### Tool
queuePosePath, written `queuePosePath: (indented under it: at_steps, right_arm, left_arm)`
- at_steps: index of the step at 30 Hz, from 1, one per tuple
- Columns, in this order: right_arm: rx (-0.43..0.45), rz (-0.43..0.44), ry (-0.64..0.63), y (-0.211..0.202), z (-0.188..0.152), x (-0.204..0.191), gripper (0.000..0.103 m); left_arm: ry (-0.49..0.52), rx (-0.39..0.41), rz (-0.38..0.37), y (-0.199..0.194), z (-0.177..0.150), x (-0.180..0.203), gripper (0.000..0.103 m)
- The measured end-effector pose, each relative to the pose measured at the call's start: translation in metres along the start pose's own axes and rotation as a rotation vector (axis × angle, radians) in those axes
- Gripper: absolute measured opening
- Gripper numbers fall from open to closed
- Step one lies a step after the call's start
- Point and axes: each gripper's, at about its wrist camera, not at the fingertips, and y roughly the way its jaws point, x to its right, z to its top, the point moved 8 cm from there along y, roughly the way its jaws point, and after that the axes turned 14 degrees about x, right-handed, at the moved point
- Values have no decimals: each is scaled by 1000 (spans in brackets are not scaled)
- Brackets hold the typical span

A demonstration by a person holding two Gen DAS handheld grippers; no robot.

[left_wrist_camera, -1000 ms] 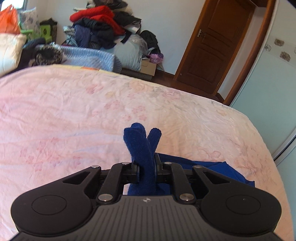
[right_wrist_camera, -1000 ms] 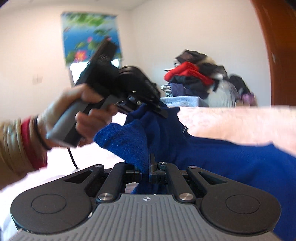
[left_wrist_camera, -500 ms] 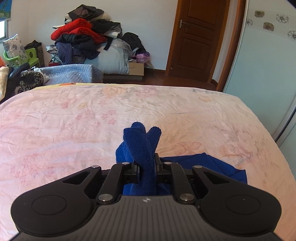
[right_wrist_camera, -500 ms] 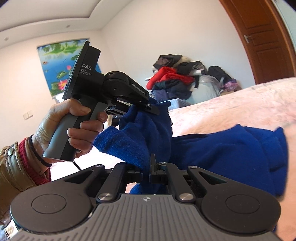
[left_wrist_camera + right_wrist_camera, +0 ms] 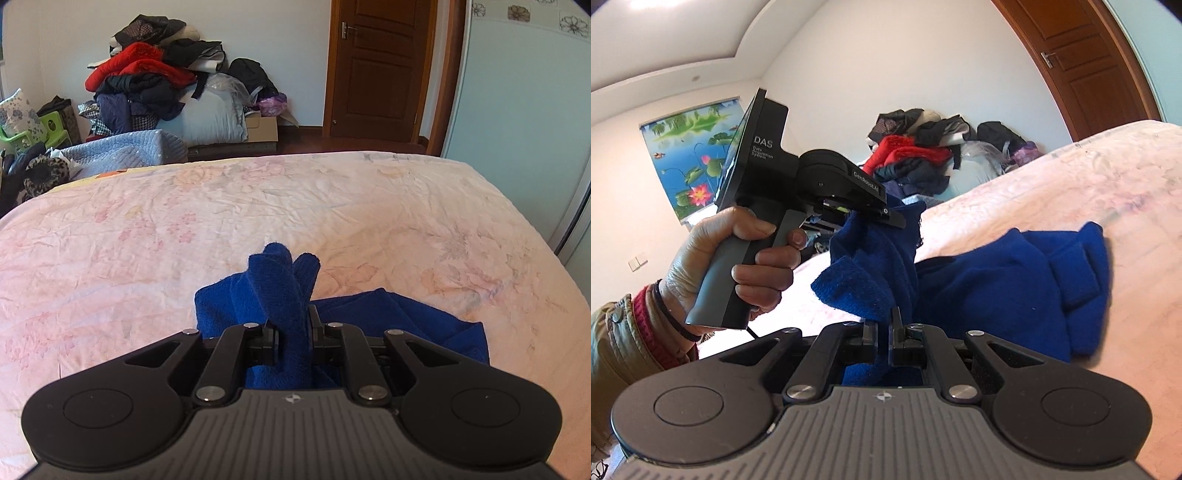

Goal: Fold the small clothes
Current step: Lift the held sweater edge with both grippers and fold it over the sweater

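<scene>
Left gripper [image 5: 293,334]: black two-finger tool, jaws clamped on a bunched fold of the dark blue fleece garment [image 5: 388,314]; two fabric lobes stand up past the fingertips. In the right wrist view, the same tool [image 5: 886,218] shows side-on, held by a person's hand [image 5: 713,266] with a tan and red sleeve, its fingers pinching the upper edge of the cloth.

Right gripper [image 5: 885,334]: black two-finger tool, jaws nearly together, a thin edge of the blue garment [image 5: 1015,280] nipped between them.

Garment, one: lifted at the two gripped points, which are close together; the rest trails down to the right and rests rumpled on the pink floral bedsheet [image 5: 258,206], near the bed's right side.

Bed, one: wide bare sheet ahead and to the left of the left gripper; the right edge curves off near the pale wardrobe panel [image 5: 517,92].

Beyond the far edge:
- clothes heap [image 5: 155,85], one, red, black and navy, against the wall
- wooden door [image 5: 376,66], one, closed
- pale blue quilted cover [image 5: 125,153], one
- cardboard box [image 5: 264,129], one
- green plastic stool [image 5: 22,136], one
- lotus picture [image 5: 690,158], one, on the wall
</scene>
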Motion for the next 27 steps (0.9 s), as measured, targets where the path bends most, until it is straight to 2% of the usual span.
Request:
queuePosePath:
  at_steps: [1, 2, 4, 5, 8, 9, 10, 18, 27]
  right_arm:
    - [-19, 0, -13, 2, -1, 0, 17]
    - [-39, -16, -33, 4, -3, -1, 19]
    - [-49, -33, -70, 6, -4, -3, 36]
    - [-47, -24, -76, 8, -4, -4, 38]
    - [-66, -12, -56, 21, -4, -2, 37]
    - [-70, -10, -44, 23, -4, 0, 20]
    - [-64, -14, -39, 23, -4, 0, 9]
    - [1, -65, -49, 1, 7, 9, 9]
    - [19, -129, -18, -18, 7, 32, 9]
  left_arm:
    - [5, -1, 2, 1, -1, 2, 12]
    - [4, -3, 2, 1, -2, 3, 12]
    - [0, -8, -1, 3, -3, 4, 12]
    - [1, -9, 0, 4, -3, 5, 12]
    - [-2, -13, -2, 5, -3, 8, 12]
    - [-6, -14, -3, 6, -3, 9, 12]
    - [-10, -14, -4, 6, -2, 10, 12]
    - [0, 2, -56, 16, 4, 42, 12]
    - [60, -24, -103, 38, -14, 93, 12]
